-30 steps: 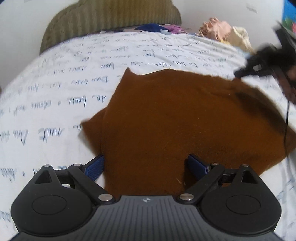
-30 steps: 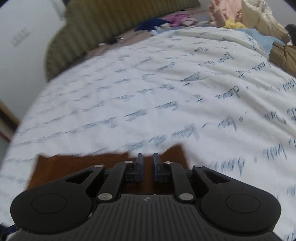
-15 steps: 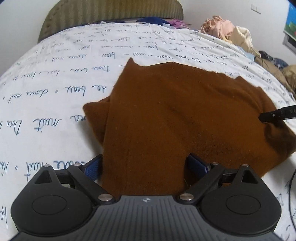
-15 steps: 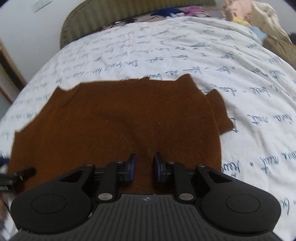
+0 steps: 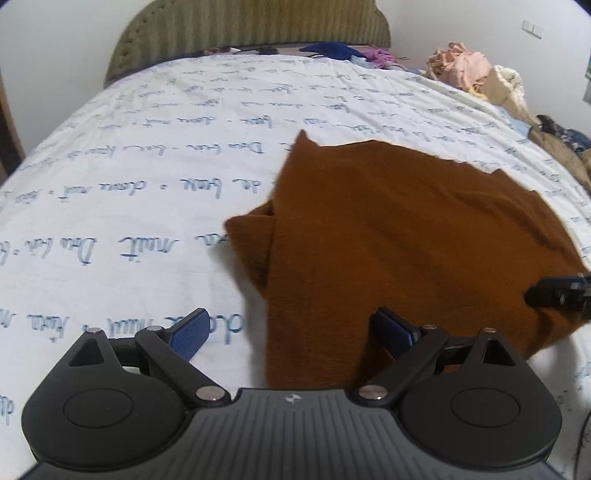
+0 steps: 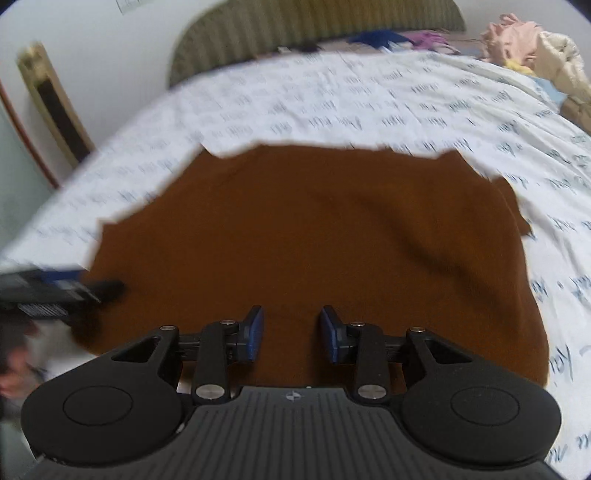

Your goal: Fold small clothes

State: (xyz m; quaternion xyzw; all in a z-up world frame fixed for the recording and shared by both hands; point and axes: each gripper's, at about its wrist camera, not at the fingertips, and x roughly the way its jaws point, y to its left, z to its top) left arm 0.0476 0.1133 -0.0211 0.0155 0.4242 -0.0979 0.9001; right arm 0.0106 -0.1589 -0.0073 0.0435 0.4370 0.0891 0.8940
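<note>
Garment: rust-brown knit garment [image 5: 424,236], spread flat on the bed, a short folded flap [image 5: 251,243] poking out at its left edge in the left wrist view.
Bed cover: white sheet printed with blue handwriting [image 5: 147,166], under the garment on all sides.
Left gripper [image 5: 291,332]: black, blue-padded, jaws spread wide; near left edge of the garment running between the fingers, left pad [image 5: 190,330] over bare sheet, right pad [image 5: 393,332] over brown cloth; nothing pinched.
Right gripper [image 6: 291,330]: jaws partly apart, just been opening; only flat brown cloth seen beyond the gap, nothing gripped (contact with the cloth not clear).
Cross views: tip of each tool visible at the garment's edge in the other's camera, blurred in the right wrist view.
Headboard: olive-green ribbed padded headboard [image 5: 251,29], at the far end of the bed.
Clutter: heap of pink and cream clothes [image 5: 469,70], far right, well apart from the garment.
</note>
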